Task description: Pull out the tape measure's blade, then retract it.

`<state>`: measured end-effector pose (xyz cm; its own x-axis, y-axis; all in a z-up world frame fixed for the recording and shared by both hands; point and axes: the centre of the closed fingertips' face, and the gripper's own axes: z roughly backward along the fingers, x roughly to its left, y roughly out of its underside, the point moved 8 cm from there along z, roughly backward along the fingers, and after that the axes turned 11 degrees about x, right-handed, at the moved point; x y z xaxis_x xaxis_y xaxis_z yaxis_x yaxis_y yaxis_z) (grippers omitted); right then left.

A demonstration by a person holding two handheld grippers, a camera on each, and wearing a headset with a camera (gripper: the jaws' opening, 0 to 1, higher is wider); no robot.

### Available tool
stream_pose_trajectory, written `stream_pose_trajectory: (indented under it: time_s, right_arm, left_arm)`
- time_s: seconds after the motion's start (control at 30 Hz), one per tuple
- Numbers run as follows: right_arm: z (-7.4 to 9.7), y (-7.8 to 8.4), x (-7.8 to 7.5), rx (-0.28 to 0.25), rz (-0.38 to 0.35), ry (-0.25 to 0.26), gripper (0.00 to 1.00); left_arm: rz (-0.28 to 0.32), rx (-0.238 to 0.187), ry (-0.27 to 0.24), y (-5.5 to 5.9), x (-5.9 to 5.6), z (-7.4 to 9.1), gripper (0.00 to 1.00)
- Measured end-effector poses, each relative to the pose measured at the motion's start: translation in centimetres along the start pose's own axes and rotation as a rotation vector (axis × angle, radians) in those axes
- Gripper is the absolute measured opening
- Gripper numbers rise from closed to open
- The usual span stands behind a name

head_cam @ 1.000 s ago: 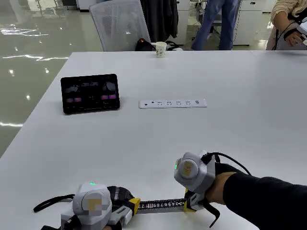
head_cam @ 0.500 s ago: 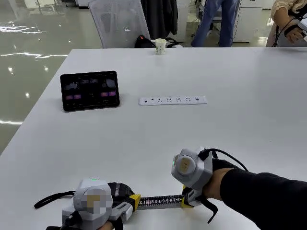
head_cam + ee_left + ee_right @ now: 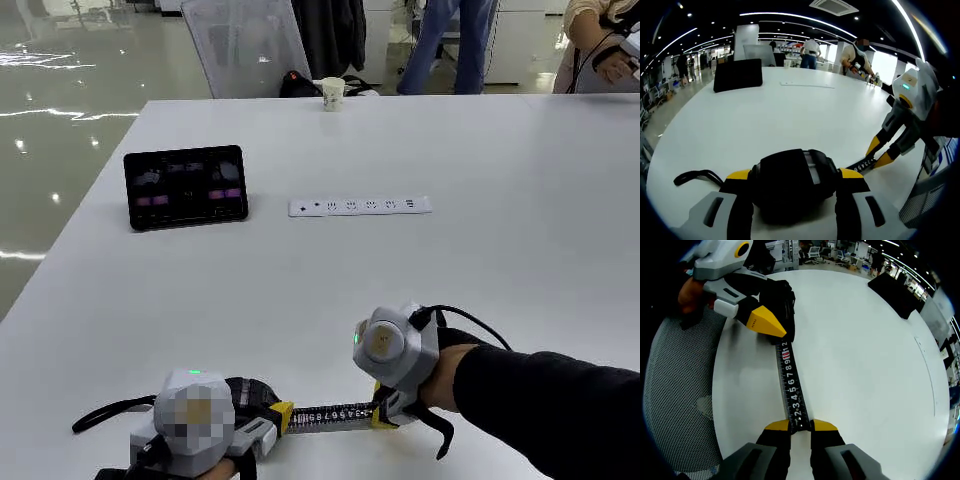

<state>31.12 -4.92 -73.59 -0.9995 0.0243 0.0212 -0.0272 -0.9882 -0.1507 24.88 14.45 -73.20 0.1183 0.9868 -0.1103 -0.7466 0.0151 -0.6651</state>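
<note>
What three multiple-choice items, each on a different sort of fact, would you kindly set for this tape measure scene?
1. Where is the tape measure's case? A) between the left gripper's jaws B) hanging from a hook C) inside a drawer
2. What colour is the case? A) red B) black C) white
3. What state is the blade in? A) fully retracted B) snapped off C) partly pulled out
Answers: 1 A, the gripper's jaws flank it; 2 B, its body is black; 3 C, numbered blade runs from case to the right gripper, shut on its end.
</note>
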Motion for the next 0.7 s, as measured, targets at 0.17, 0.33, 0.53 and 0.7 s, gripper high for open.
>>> stream_pose_trajectory:
  time_s: [0.17,0.33,0.53,0.7]
  right_arm:
    - [-0.1,-0.3,0.1,-0.001,0.001,0.002,0.11]
    - [-0.1,-0.6,0.1,-0.002,-0.004,0.000,0.11]
    - [-0.1,-1.0,0.3,-0.001,-0.002,0.004,0.11]
    - [-0.2,-1.2,0.3,-0.005,-0.001,0.002,0.11]
  left_arm:
    - [0.002,0.001,0.001,0.0,0.0,0.0,0.61]
    - [0.002,0.001,0.001,0.0,0.0,0.1,0.61]
    - [0.006,0.004,0.004,0.0,0.1,0.1,0.61]
    - [0.005,0.001,0.004,0.1,0.0,0.1,0.61]
